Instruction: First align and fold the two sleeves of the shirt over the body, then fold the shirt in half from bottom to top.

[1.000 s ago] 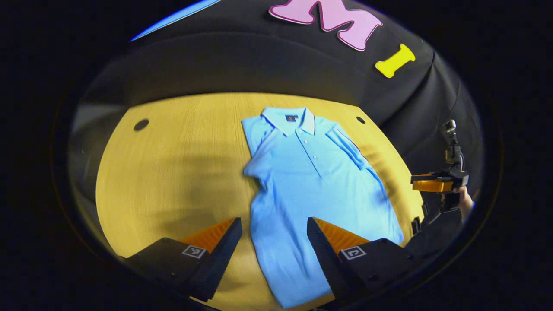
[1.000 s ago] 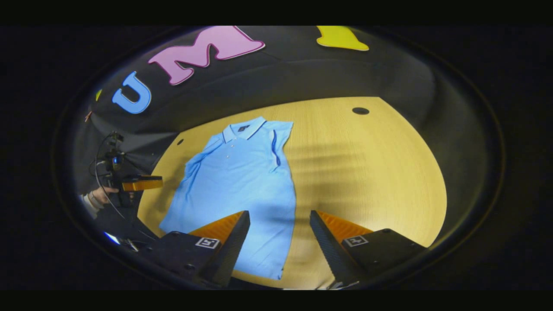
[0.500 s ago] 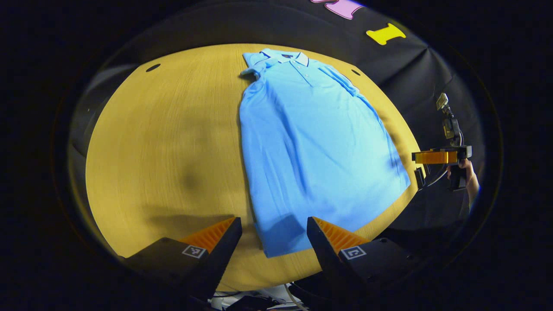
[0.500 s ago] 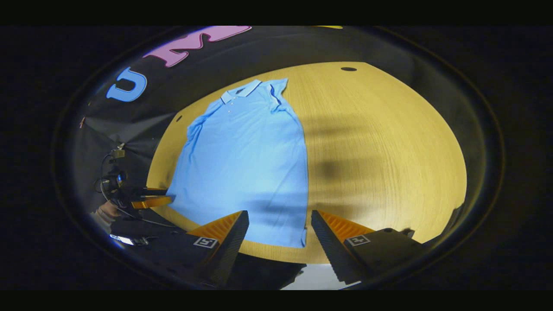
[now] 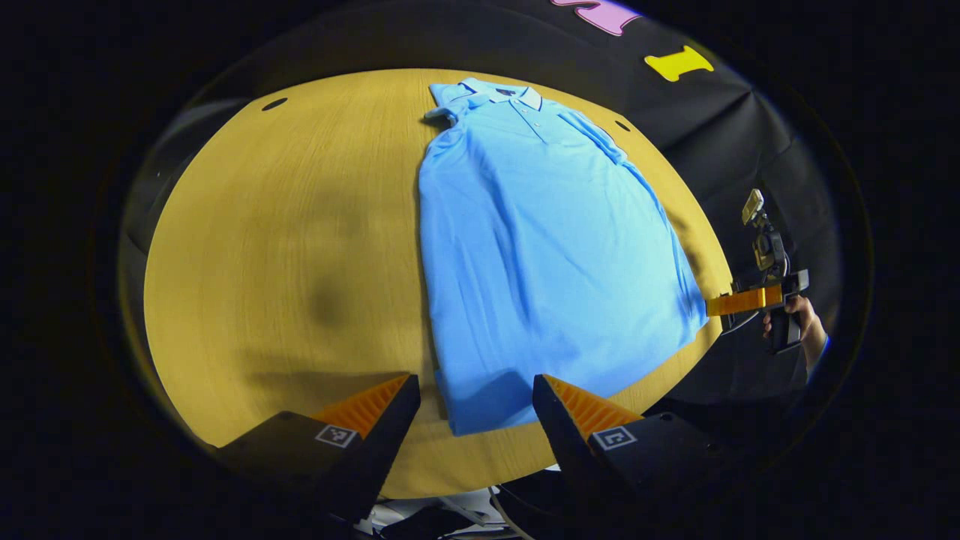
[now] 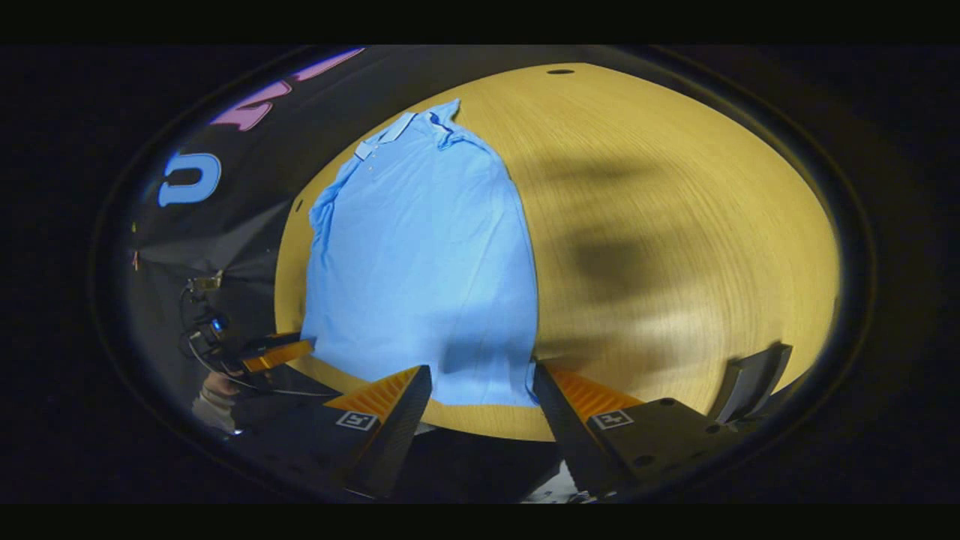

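My blue shirt (image 5: 540, 255) lies flat on the yellow counter (image 5: 285, 247). Its collar is by the far edge and its bottom hem is by the near edge, close to me. Both sleeves look tucked in over the body already, so I think the sleeve part is done & the bottom-to-top fold comes next.

My left tool (image 5: 476, 420) is spread wide with nothing in it. It hangs over the near edge, right at one bottom corner of the shirt. My right tool (image 6: 480, 409) is spread wide too, empty, at the other bottom corner. I hold them there bc I want to grab both corners at once, so the hem goes up straight.

In the left gripper view I can see my other hand (image 5: 806, 337) off the counter's side, holding its tool.

The cloth is thin & floppy, so I think a pinch could miss the lower layer.
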A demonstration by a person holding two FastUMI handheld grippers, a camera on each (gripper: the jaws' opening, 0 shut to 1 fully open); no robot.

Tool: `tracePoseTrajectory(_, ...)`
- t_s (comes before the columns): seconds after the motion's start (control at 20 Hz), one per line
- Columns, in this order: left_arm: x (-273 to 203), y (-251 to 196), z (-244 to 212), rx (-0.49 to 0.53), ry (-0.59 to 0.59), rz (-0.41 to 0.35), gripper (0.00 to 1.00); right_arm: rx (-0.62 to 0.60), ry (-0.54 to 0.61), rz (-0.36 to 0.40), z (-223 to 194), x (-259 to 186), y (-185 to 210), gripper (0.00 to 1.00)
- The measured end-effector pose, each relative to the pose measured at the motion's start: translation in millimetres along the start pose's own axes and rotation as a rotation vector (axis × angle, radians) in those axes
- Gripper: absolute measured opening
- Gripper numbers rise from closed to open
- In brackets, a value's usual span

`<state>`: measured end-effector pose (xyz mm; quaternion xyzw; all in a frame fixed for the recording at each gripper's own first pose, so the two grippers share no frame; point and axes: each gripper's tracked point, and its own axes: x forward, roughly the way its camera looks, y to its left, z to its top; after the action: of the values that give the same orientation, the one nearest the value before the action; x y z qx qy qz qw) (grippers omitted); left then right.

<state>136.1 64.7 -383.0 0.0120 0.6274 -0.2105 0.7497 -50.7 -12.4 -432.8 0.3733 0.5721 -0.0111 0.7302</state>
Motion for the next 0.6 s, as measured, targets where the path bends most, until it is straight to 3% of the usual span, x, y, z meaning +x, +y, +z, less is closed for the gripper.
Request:
tracePoseTrajectory(0.05,2,0,0,0.008,0.002,0.005,0.98,0.007,0.013,0.004,-1,5,-2,0.87)
tracePoseTrajectory(0.15,4,0,1,0.022,0.006,0.012,0.96,0.067,0.04,0.045,-1,11,0,0.51)
tracePoseTrajectory(0.25,6,-6,3,0.026,0.011,-0.013,0.96,0.122,0.043,0.086,0,20,-1,0.33)
tracePoseTrajectory(0.3,8,-7,2,0.026,0.015,-0.023,0.95,0.15,0.052,0.109,-2,19,3,0.14)
tracePoseTrajectory(0.4,13,-8,0,0.007,0.023,-0.037,0.62,0.175,0.039,0.138,0,23,2,0.02)
tracePoseTrajectory(0.55,16,-9,7,-0.069,0.004,-0.058,0.13,0.172,0.046,0.167,0,20,4,0.05)
tracePoseTrajectory(0.6,15,-8,9,-0.085,0.001,-0.063,0.09,0.173,0.045,0.177,1,19,5,0.05)
